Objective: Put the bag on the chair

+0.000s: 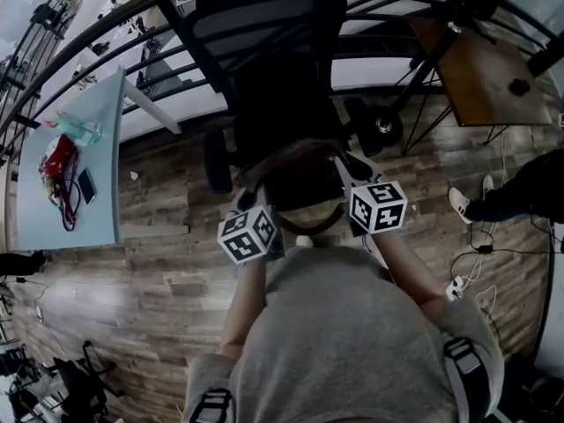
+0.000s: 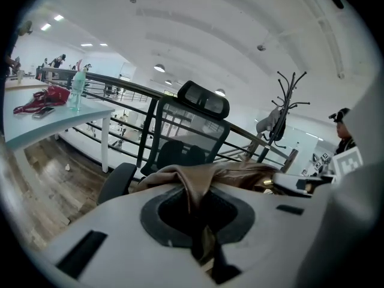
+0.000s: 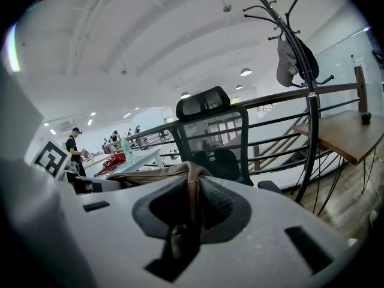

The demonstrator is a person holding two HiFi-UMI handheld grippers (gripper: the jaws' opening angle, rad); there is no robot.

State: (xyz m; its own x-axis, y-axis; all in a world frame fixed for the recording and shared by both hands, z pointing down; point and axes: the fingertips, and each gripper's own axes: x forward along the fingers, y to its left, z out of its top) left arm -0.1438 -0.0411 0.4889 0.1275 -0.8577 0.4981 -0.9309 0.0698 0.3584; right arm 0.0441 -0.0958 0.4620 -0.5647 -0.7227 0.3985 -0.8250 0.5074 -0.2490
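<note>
A brown leather bag [image 1: 300, 181] hangs between my two grippers, just in front of the seat of a black mesh office chair [image 1: 264, 51]. My left gripper [image 1: 256, 192] is shut on a fold of the bag's left side. The left gripper view shows the brown leather [image 2: 198, 182] pinched between the jaws of my left gripper [image 2: 203, 224], with the chair [image 2: 189, 134] close ahead. My right gripper [image 1: 346, 173] is shut on the bag's right side. A narrow strip of the bag [image 3: 193, 188] runs into my right gripper [image 3: 187, 218], and the chair [image 3: 211, 134] faces it.
A pale table [image 1: 97, 210] at the left holds a red item [image 1: 58, 157], a bottle [image 1: 79, 130] and a phone. A wooden table [image 1: 489, 73] and a coat rack [image 3: 297, 53] stand at the right before a black railing [image 1: 150, 64]. A person's white shoe [image 1: 458, 203] is at the right.
</note>
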